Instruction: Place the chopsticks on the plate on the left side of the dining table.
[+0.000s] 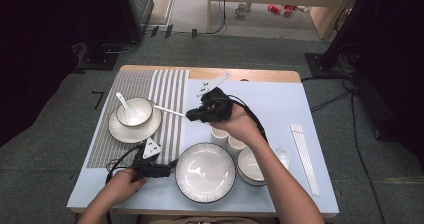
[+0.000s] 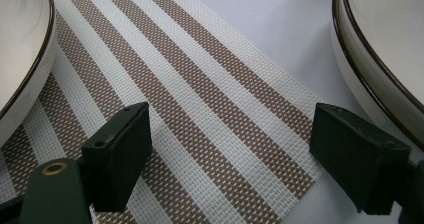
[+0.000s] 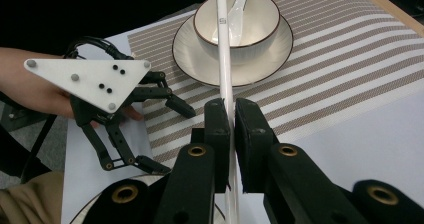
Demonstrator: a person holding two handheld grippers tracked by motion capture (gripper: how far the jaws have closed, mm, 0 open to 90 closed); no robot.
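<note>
White paper-wrapped chopsticks [image 3: 223, 54], a long thin sleeve, are clamped between the closed jaws of the right gripper [image 1: 192, 115], held in the air over the striped woven placemat [image 1: 167, 91] and pointing toward the small white bowl [image 1: 135, 111] with a dark rim. That bowl sits on a white saucer [image 1: 117, 131] and holds a white ceramic spoon [image 1: 125, 104]. The step in hand looks like carrying the chopsticks to this place setting. The left gripper [image 1: 167, 170] rests low at the near edge of the tabletop [image 1: 280, 99], jaws wide open and empty (a large white plate [image 1: 205, 172] lies just beside it). Next, the sleeve probably needs lowering flat beside the saucer, then releasing; its far tip, blurred from above, should clear the bowl's rim.
</note>
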